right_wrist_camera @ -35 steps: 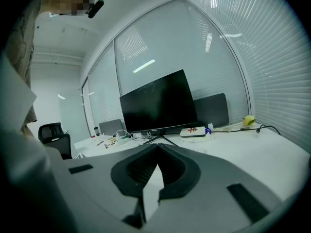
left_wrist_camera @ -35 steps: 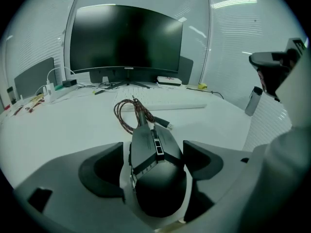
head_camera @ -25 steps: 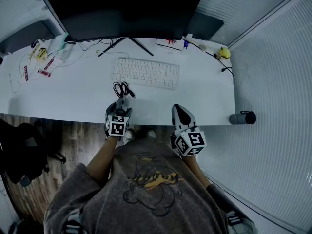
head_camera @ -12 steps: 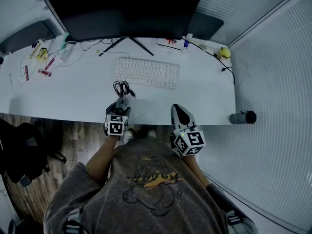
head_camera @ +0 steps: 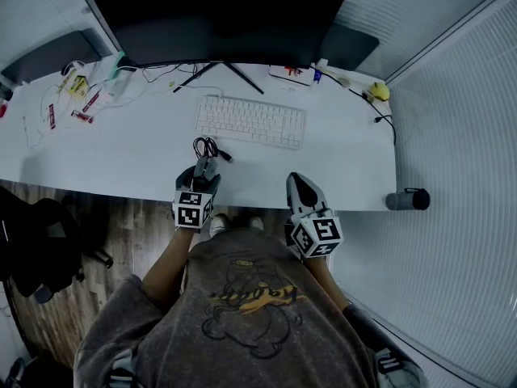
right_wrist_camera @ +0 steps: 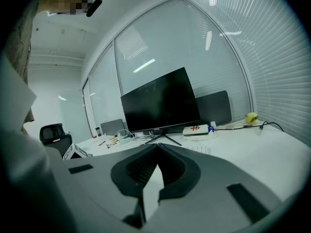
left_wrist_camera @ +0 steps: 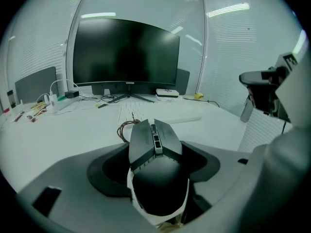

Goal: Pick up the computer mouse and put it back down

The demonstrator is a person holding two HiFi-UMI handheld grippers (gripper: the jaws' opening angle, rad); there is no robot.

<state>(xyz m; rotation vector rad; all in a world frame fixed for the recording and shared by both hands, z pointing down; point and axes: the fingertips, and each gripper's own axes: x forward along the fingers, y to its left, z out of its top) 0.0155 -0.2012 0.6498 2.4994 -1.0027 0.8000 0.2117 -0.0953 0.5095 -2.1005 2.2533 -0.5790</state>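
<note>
Left gripper [head_camera: 206, 169] seemingly clamps computer mouse [left_wrist_camera: 156, 183]

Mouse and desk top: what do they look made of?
Mouse: likely moulded plastic, matte dark grey; angular panels with seams, dull highlights.
Desk top: probably laminate or painted board, smooth white, satin; even sheen, no visible grain.

A long white desk [head_camera: 121, 156] stands on a brown wood floor [head_camera: 121, 237]. A big black screen [head_camera: 218, 14] stands at the desk's back edge. White blinds [head_camera: 460, 95] cover the wall along its right edge. A black chair [head_camera: 32, 249] stands by its near left corner. Long ceiling lights [left_wrist_camera: 233, 9] shine in the glass.
</note>
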